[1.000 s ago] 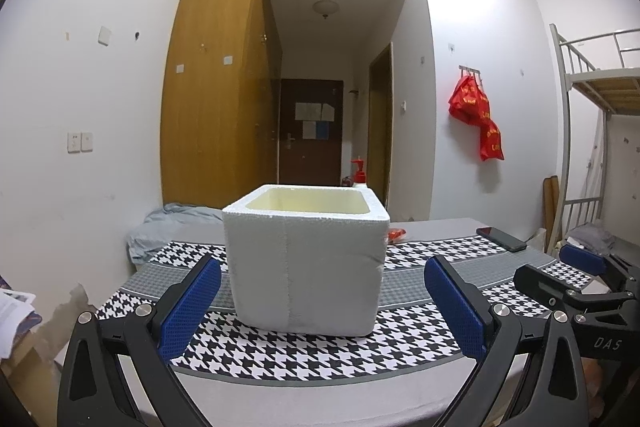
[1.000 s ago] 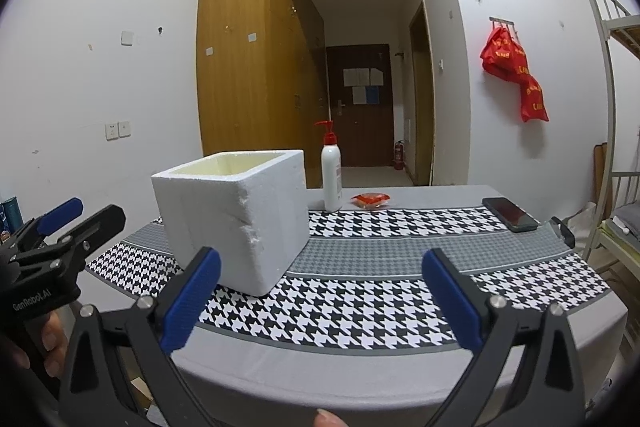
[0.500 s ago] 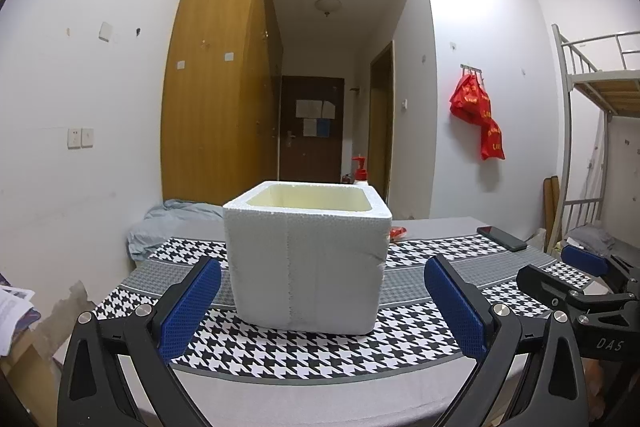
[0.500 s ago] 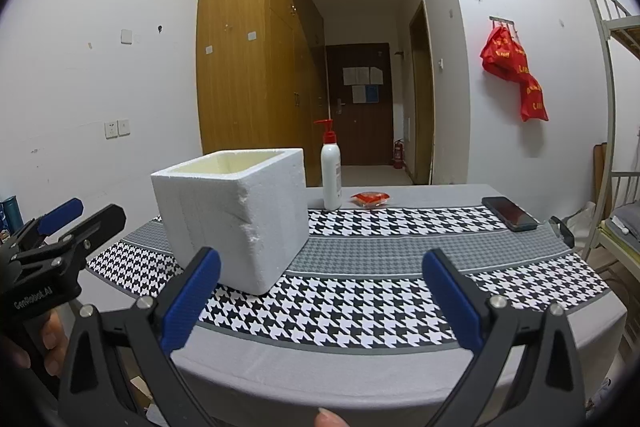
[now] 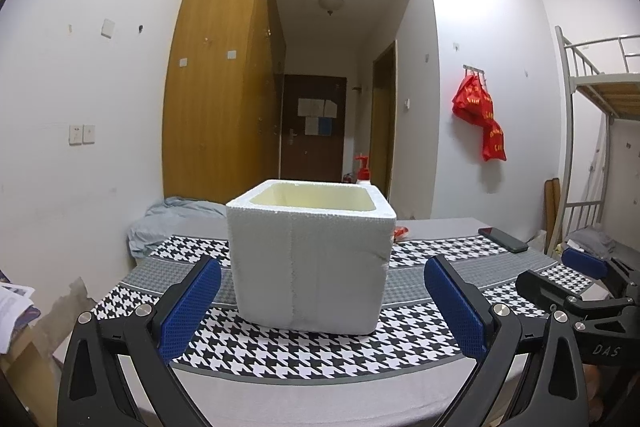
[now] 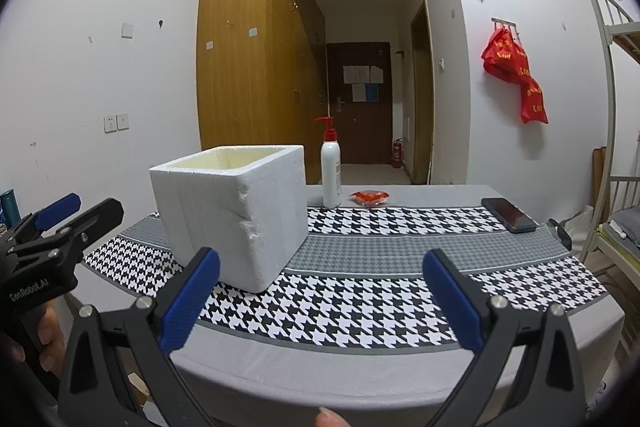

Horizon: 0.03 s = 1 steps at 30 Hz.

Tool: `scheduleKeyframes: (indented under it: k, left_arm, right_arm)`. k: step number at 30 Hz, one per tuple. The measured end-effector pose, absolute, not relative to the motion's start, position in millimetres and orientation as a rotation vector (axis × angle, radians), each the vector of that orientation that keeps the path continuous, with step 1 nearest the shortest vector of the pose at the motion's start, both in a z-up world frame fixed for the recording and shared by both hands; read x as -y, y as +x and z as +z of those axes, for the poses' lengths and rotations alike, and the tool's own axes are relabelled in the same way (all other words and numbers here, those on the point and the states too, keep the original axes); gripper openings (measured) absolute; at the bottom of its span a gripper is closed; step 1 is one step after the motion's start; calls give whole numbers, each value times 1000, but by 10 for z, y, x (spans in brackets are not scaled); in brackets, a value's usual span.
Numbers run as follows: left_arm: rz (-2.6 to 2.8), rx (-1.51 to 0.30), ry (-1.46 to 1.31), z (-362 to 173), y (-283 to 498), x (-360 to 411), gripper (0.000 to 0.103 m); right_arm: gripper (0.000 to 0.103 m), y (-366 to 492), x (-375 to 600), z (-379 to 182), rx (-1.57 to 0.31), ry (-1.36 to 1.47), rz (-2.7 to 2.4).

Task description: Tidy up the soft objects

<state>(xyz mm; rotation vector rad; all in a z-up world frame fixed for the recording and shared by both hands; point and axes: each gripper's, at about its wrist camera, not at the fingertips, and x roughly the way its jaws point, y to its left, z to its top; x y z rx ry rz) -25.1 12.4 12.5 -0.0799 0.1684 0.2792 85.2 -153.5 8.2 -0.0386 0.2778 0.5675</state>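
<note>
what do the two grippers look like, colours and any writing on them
Both are alike: the left gripper and the right gripper have black angular plastic frames with silver screws and blue textured pads on the fingers. White lettering shows on the side of each body. No cables or sleeves are in view.

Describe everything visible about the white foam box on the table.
The foam box is a white, roughly cubic container of what looks like expanded polystyrene, with thick walls, no lid, and a yellowish inside; whether anything lies in it cannot be seen. It stands upright on the houndstooth cloth, toward the table's left side. One vertical corner is chipped and crumbled. A faint seam runs down its near face. Nothing touches it; both grippers are short of it.
</note>
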Motion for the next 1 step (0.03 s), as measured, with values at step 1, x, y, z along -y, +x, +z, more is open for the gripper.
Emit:
scheduleKeyframes:
  k: [1]
  left_arm:
    - [278, -168, -80, 129, -254, -124, 102]
  right_arm:
    - [103, 855, 1540, 80, -280, -38, 566]
